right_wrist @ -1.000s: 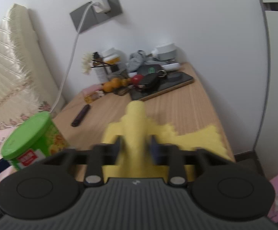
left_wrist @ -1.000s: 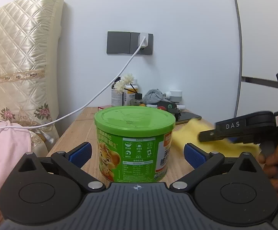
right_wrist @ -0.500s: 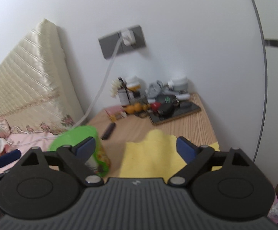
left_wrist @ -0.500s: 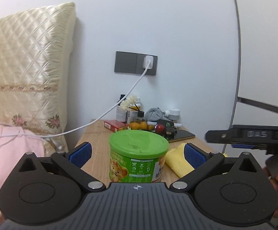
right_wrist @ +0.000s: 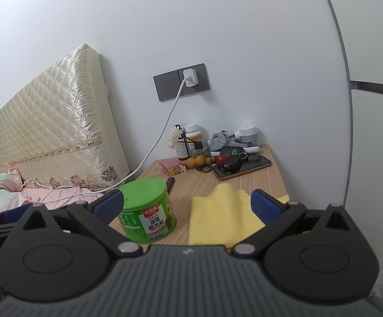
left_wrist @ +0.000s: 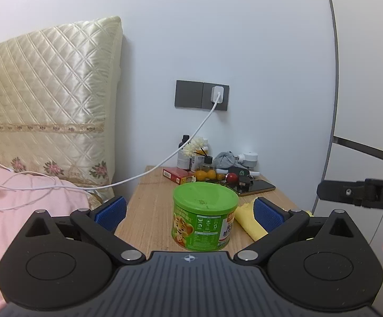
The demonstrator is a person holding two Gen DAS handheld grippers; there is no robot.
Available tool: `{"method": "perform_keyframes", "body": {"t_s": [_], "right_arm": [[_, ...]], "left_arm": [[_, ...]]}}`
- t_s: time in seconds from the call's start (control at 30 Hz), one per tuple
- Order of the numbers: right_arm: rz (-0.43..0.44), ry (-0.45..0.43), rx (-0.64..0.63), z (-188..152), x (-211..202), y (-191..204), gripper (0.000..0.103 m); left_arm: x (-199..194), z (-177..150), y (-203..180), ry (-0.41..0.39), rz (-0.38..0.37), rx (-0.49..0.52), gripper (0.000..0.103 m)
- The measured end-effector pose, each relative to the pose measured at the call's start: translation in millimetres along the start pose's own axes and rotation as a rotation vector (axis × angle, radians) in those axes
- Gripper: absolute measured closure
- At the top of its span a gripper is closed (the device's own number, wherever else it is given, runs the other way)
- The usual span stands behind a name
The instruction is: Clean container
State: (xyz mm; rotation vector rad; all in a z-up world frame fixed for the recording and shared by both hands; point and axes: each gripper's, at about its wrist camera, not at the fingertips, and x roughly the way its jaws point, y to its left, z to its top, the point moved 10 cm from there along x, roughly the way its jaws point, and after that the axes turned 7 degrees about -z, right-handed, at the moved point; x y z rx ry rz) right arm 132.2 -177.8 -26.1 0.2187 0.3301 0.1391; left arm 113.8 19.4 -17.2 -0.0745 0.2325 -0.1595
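Sitting upright near front of counter [left_wrist: 149, 206], green tub [left_wrist: 205, 216] with lid on; yellow cloth [right_wrist: 217, 216] flat just beside it. Left gripper [left_wrist: 188, 211] fingers apart, holding nothing; right gripper [right_wrist: 187, 204] likewise. Tub looks light, stiff, slick-labelled; best clamped across side wall. Cloth soft, pinch at edge

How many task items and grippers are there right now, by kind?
Green-lidded snack can: 1
Yellow cloth: 1
Grippers, both open and empty: 2, left gripper and right gripper
Total: 4
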Motion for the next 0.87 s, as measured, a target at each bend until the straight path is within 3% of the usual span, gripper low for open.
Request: {"method": "perform_keyframes", "body": {"t_s": [0.87], "right_arm": [[-0.131,0.039,-0.059,-15,-13,-5,0.000]], "left_arm": [[-12,-1,-6,0.033,0.021,0.032,0.000]]}}
